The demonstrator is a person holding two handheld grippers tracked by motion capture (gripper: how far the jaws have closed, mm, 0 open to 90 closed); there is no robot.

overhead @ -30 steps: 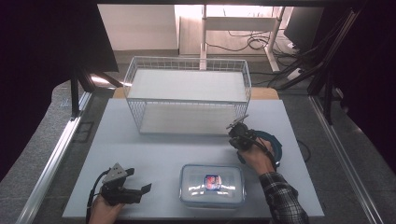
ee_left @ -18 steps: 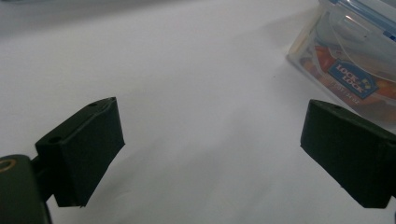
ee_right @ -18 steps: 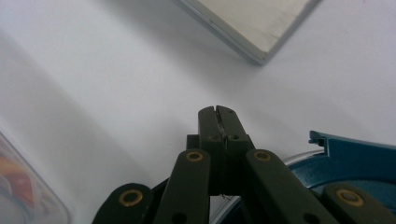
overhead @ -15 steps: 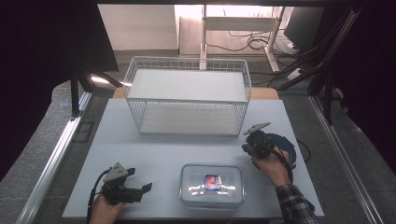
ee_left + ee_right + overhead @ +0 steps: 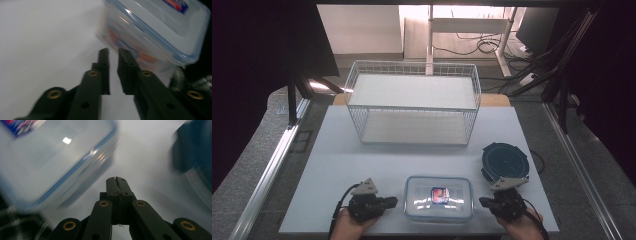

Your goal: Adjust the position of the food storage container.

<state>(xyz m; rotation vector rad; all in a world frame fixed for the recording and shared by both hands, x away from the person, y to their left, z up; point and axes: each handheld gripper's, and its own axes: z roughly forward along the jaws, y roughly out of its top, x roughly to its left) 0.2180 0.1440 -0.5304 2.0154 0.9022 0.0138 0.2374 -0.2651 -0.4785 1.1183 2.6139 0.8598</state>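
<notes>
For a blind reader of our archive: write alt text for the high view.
A clear lidded food container sits at the near edge of a white table, flanked by a hand-held left claw and right claw, both empty and pointing at it. A dark round lid lies right; a white wire basket stands behind.

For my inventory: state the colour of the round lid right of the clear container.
Dark blue round lid, best in the high view.

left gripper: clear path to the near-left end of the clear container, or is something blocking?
Probably yes. The left gripper sits just left of the clear container, with bare table between them. Its jaws have just closed to a narrow gap, nothing between them, so they would need reopening to grasp.
</notes>
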